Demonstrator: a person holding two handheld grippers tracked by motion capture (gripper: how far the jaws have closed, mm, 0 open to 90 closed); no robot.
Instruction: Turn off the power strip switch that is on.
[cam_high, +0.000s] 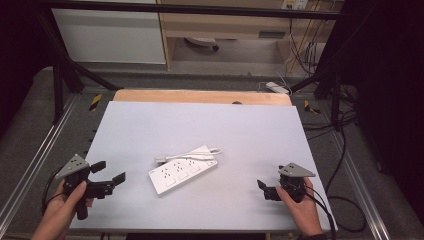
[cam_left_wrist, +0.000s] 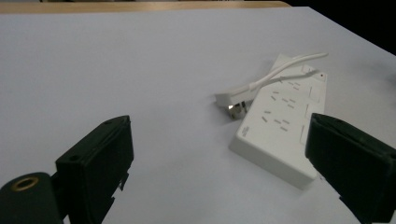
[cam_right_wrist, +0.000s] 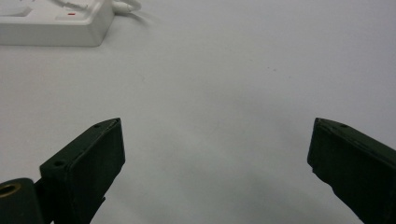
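A: White plastic, that power strip (cam_high: 183, 174). It lies at the middle of the pale table (cam_high: 150, 125), set at a slant, with its own cord (cam_high: 192, 154) folded along its far side and the plug (cam_left_wrist: 232, 101) resting just beside one long edge.

B: And the grippers?

A: Both are well apart from it. The left gripper (cam_high: 109, 175) sits near the table's left front, jaws spread wide with nothing between them. In the left gripper view the strip lies ahead, closer to the right-hand jaw. The right gripper (cam_high: 264, 188) is at the right front, also released and empty. Its own view has bare table between the jaws and one end of the strip up in the far left corner.

B: So which step is this?

A: I'd judge it's the start, before any approach. Nothing is touched yet.

B: What does the next move need?

A: Probably one gripper steadies the strip's body while the other goes for the plug. The plug is small and lies low against the strip, so the jaws must come in nearly flat and close on its sides. The loose cord could drag the plug aside if nudged.
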